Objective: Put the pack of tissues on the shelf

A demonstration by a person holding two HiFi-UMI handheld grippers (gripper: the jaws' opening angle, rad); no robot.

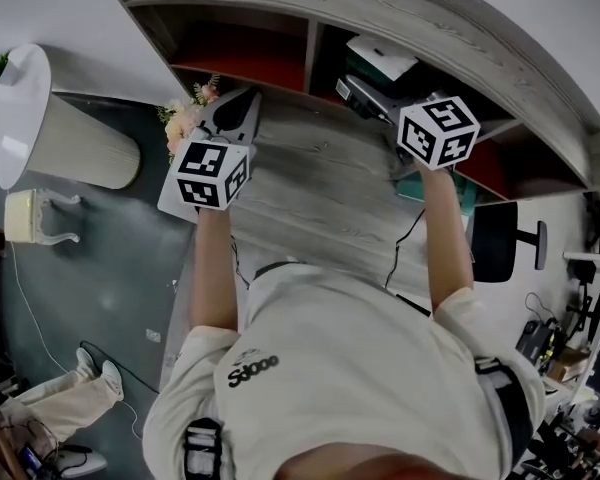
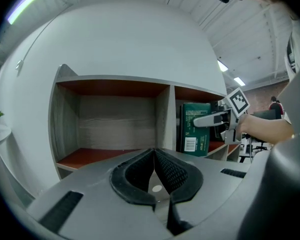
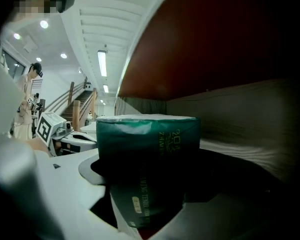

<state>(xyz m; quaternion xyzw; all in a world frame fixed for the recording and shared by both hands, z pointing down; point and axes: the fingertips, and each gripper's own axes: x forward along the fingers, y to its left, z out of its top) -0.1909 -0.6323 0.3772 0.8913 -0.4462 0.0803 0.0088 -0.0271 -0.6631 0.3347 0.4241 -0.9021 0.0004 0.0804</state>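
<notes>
Glossy plastic tissue pack (image 3: 147, 134), matt wood-grain shelf (image 2: 115, 121)

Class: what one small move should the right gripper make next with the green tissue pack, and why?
The right gripper is shut on the green plastic-wrapped tissue pack, which stands upright inside the grey wooden shelf's right compartment, its base at or just above the red-brown floor. So, probably: ease it down slightly and open the jaws to release it.

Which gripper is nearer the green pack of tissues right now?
Right. The right gripper holds the pack of tissues between its jaws inside the shelf's right compartment. The left gripper, jaws shut and empty, is off to the left, facing the left compartment.
</notes>
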